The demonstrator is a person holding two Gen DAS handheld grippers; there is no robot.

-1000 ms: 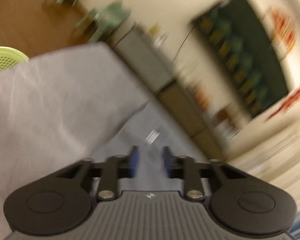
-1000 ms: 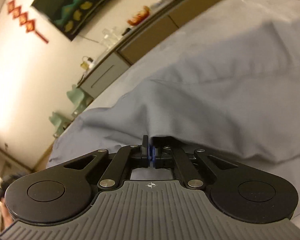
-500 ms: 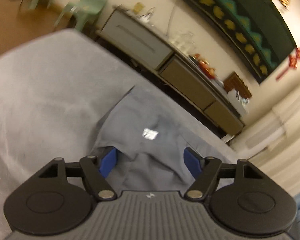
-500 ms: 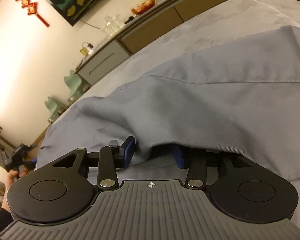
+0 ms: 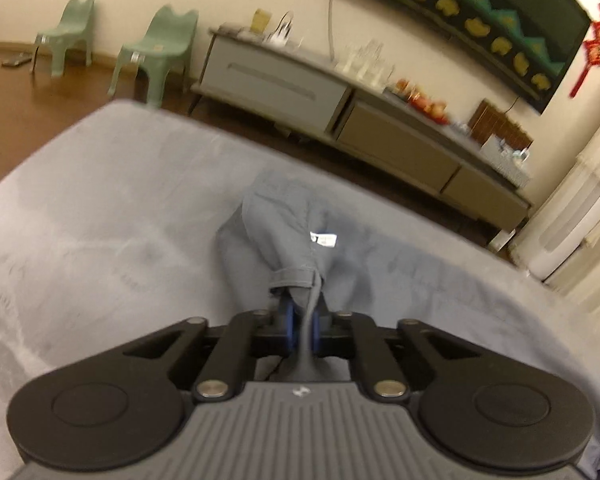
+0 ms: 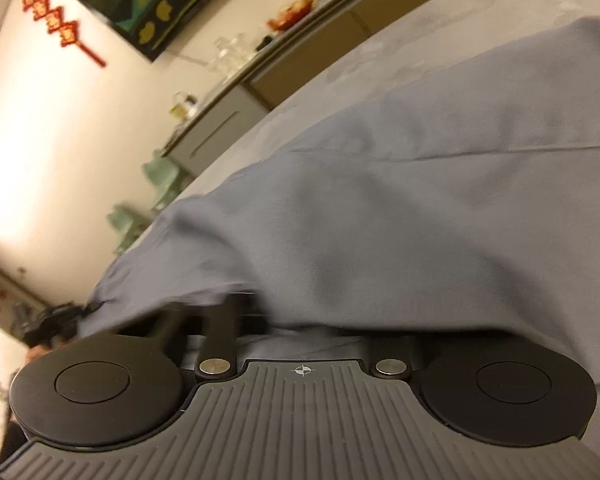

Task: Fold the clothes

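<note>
A grey-blue garment (image 5: 284,224) with a white label (image 5: 323,239) lies bunched on the grey bed cover (image 5: 120,220). My left gripper (image 5: 302,316) is closing its jaws on the garment's hemmed edge. The blue pads (image 5: 288,320) press a thin fold of the cloth between them. In the right wrist view the same garment (image 6: 400,220) fills the frame and drapes over my right gripper (image 6: 300,330). That gripper's jaws are closing under the cloth, and its fingertips and pads are hidden by the fold.
Beyond the bed's far edge stands a long low cabinet (image 5: 340,108) with glasses and boxes on top. Two green chairs (image 5: 160,52) stand on the brown floor at the left, and curtains (image 5: 580,220) hang at the right. A hand holding a dark device (image 6: 52,324) shows at the left edge.
The left gripper swung over the garment, opened wide around its edge, then shut on the hem. The right gripper opened briefly around the fold and closed again under the cloth.
</note>
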